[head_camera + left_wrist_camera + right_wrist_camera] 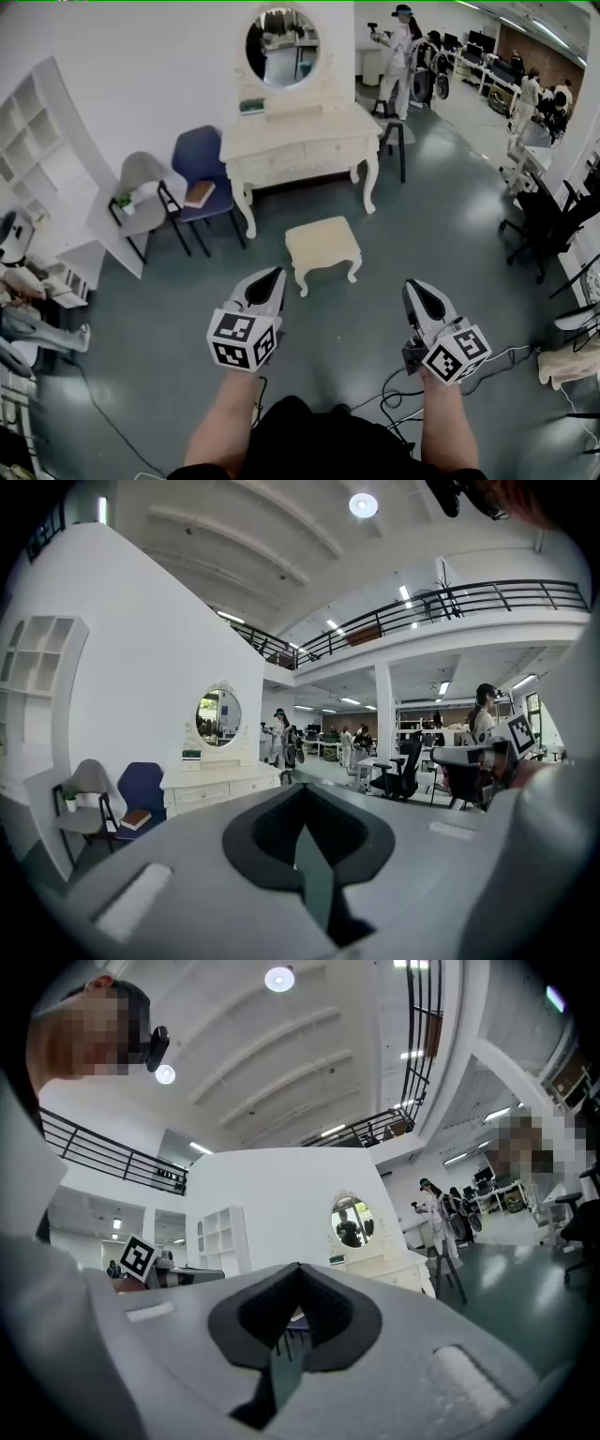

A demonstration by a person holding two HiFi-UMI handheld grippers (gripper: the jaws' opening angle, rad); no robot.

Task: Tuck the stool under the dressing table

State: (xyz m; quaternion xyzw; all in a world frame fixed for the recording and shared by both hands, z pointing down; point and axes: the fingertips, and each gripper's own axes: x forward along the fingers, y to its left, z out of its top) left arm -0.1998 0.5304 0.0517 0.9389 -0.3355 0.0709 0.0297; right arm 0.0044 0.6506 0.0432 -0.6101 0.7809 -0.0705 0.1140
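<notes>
**Q:** Where does the stool [322,246] stand?

**A:** On the grey-green floor [450,234], upright on its four legs. It is in front of the table [300,141] and apart from it, so it is not under the top. In the head view its cream seat lies between the table's front legs and the two grippers.

**Q:** And the table itself?

**A:** It is cream and set against the white wall, with an oval mirror [281,47] rising from its back. To its left is a blue chair [202,169] with a book [200,194] on the seat, then a grey chair [141,187]. To its right is a tall black seat [394,141]. A person [401,47] stands farther off, past the table's right end.

**Q:** State of the left gripper [267,278]?

**A:** Its jaws are pressed together with nothing between them (its own view shows the pads meeting along one line). It is held in the air, with its tip toward the stool's near left leg, and it does not touch the stool.

**Q:** And the right gripper [417,286]?

**A:** Its jaws are likewise closed and empty. It is held to the right of the stool, clear of it. Cables [403,394] lie on the floor beneath it.
</notes>
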